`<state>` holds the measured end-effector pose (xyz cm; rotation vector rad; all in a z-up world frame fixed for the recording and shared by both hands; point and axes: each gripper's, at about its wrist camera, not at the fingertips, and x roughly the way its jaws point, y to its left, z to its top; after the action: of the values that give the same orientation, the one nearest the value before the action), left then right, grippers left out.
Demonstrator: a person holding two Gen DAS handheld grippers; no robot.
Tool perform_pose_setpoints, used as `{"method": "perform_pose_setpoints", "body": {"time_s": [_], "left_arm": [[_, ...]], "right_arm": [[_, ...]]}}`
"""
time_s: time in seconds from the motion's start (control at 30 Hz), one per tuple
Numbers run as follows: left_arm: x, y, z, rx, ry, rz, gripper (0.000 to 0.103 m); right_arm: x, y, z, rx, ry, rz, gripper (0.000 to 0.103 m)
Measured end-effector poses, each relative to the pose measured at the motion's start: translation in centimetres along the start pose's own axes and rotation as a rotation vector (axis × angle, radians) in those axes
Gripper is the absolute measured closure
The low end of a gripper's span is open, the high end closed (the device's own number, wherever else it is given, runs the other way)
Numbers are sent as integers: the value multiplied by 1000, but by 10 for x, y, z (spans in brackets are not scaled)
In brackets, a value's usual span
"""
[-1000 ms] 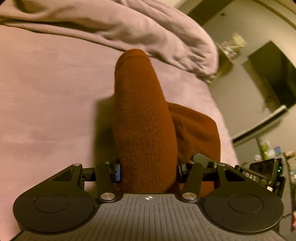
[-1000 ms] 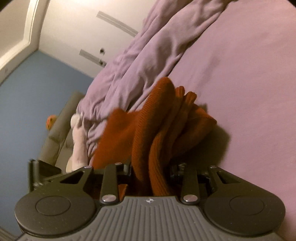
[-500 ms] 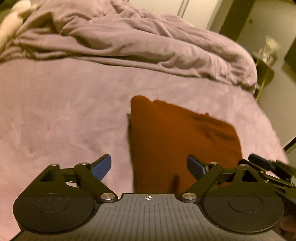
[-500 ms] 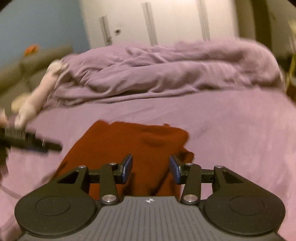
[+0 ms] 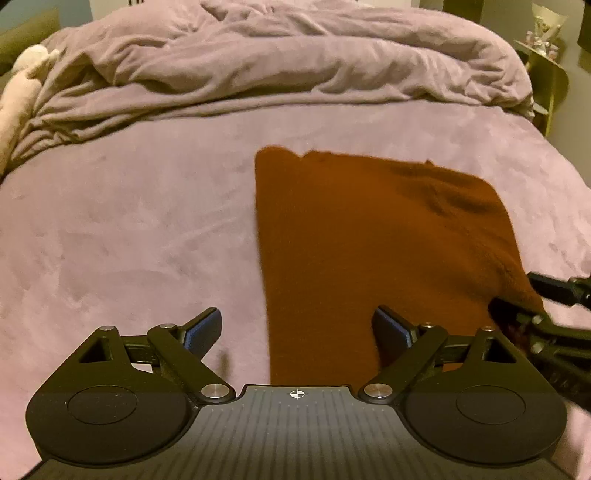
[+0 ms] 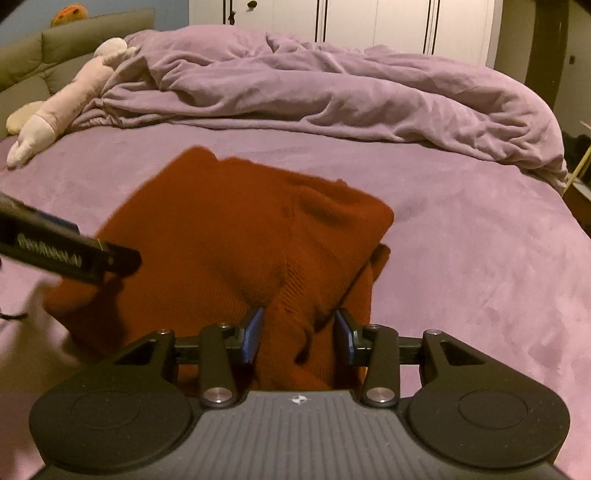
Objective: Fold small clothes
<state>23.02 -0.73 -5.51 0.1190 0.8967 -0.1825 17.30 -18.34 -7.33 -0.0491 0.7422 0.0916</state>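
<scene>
A rust-brown knit garment [image 5: 369,251] lies folded flat on the purple bed sheet; it also shows in the right wrist view [image 6: 240,243]. My left gripper [image 5: 297,328] is wide open at the garment's near left edge, holding nothing. My right gripper [image 6: 299,332] is open, its pads on either side of a bunched fold at the garment's near right corner, with gaps showing on both sides. The right gripper shows at the right edge of the left wrist view [image 5: 546,317], and the left gripper at the left edge of the right wrist view [image 6: 66,251].
A crumpled purple duvet [image 5: 295,62] is heaped across the far side of the bed. A pale plush toy [image 6: 62,107] lies at the far left by a green sofa [image 6: 55,55]. White wardrobe doors [image 6: 351,22] stand behind. A small side table [image 5: 546,70] is at the far right.
Both grippers let go of the garment, which was held up and now lies flat on the bed. Both have opened and drawn back towards its near edge.
</scene>
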Motion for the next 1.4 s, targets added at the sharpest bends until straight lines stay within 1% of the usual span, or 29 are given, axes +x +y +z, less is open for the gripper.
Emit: {"method": "perform_pose_setpoints", "body": {"time_s": [0.03,0.1,0.17,0.23,0.27,0.3,0.33,0.43,0.5,0.57,0.6,0.63,0.67,0.7,0.77,0.8,0.9,1.0,1.07,1.13,1.17,1.2,1.27,1.33,1.4], "left_arm": [[-5,2,2,-3,-17,8,10],[-10,-1,9,-3,-50,23,9],[-7,-1,18,-9,-68,49,9],[1,1,27,-49,-81,68,8],[8,4,33,-77,-86,93,8],[15,5,37,-95,-81,115,8],[24,7,42,-113,-68,124,8],[47,8,50,-167,-68,98,6],[60,3,50,-161,-73,91,5],[71,-1,50,-158,-68,78,2],[76,-3,49,-158,-62,77,0],[82,-4,49,-163,-50,78,0],[85,-5,47,-168,-47,78,0],[86,-7,46,-166,-55,82,0],[83,-11,45,-129,-72,106,0],[79,-13,44,-113,-75,113,0],[65,-11,41,-95,-66,105,0],[45,-5,34,-119,-43,79,0],[28,-4,24,-120,-43,82,0],[9,-5,11,-100,-54,100,0],[1,-6,4,-89,-53,102,0],[-7,-7,-3,-79,-44,105,0],[-20,-8,-19,-70,-7,111,0],[-28,-11,-33,-52,57,106,0],[-37,-15,-45,-38,100,105,0]], "right_arm": [[-5,0,5,10,-17,-5,59],[-8,0,13,17,-52,-30,52],[-5,5,22,4,-84,-60,52],[5,9,34,22,-116,-93,51],[10,10,38,39,-137,-97,48],[17,11,42,56,-152,-113,38],[25,13,46,67,-161,-133,36],[51,15,49,74,-164,-150,35],[68,14,45,79,-147,-164,33],[82,7,38,98,-130,-206,32],[86,3,35,114,-132,-220,31],[90,-2,31,131,-132,-231,28],[93,-6,29,147,-128,-234,25],[96,-8,27,157,-122,-233,25],[97,-5,28,131,-121,-245,24],[97,-2,29,109,-116,-250,22],[87,3,32,81,-95,-252,21],[64,6,27,70,-91,-260,19],[42,10,18,52,-101,-271,18],[18,14,5,32,-106,-277,17],[5,16,-2,36,-105,-267,14],[-9,18,-10,41,-88,-244,9],[-30,20,-21,71,-35,-218,6],[-49,23,-31,107,37,-186,4],[-62,24,-40,144,100,-162,4]]}}
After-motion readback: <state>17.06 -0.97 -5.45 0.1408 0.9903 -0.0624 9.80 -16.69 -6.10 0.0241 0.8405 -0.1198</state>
